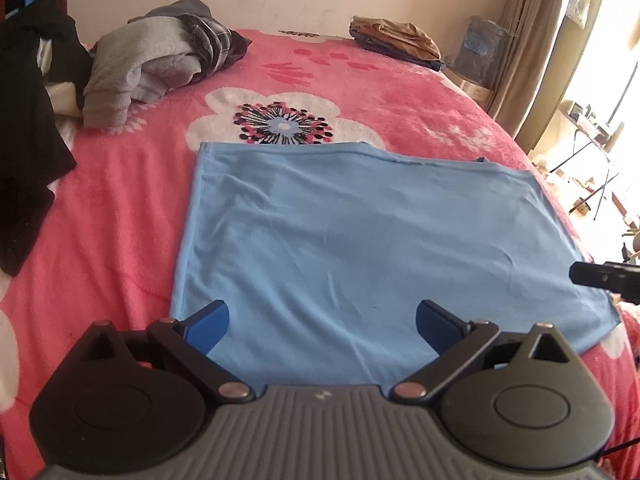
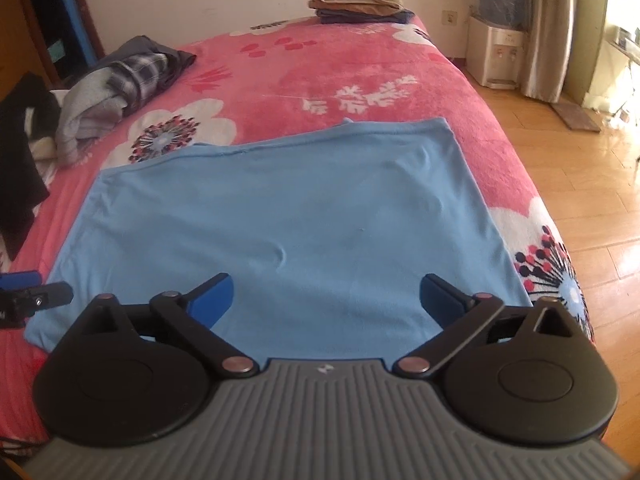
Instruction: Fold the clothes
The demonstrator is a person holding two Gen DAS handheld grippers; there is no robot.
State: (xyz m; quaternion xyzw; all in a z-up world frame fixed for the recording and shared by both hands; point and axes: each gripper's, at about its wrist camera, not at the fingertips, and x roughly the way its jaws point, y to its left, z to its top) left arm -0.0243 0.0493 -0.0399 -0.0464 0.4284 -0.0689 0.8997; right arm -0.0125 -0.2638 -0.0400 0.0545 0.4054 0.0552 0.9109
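Left wrist and right wrist views: both grippers' jaws spread wide, empty, above the blue garment [image 1: 360, 240] on the bed [image 1: 120, 200].

Cloth [image 1: 360, 232] lies on the bed [image 1: 120, 200], unfolded pile [image 1: 160, 56] behind-left, folded stack [image 1: 396, 40] behind.

- We see a light blue garment [image 1: 360, 240] lying flat on the bed, folded into a broad rectangle with a hemmed far edge and a few shallow creases across its middle.
- We see an unfolded heap of clothes [image 1: 160, 60] near the bed's far left: a grey knit piece, a dark plaid shirt and a grey-blue item bundled together.
- We see a small folded stack [image 2: 358, 2] at the far end of the bed, tan pieces on top of dark blue.
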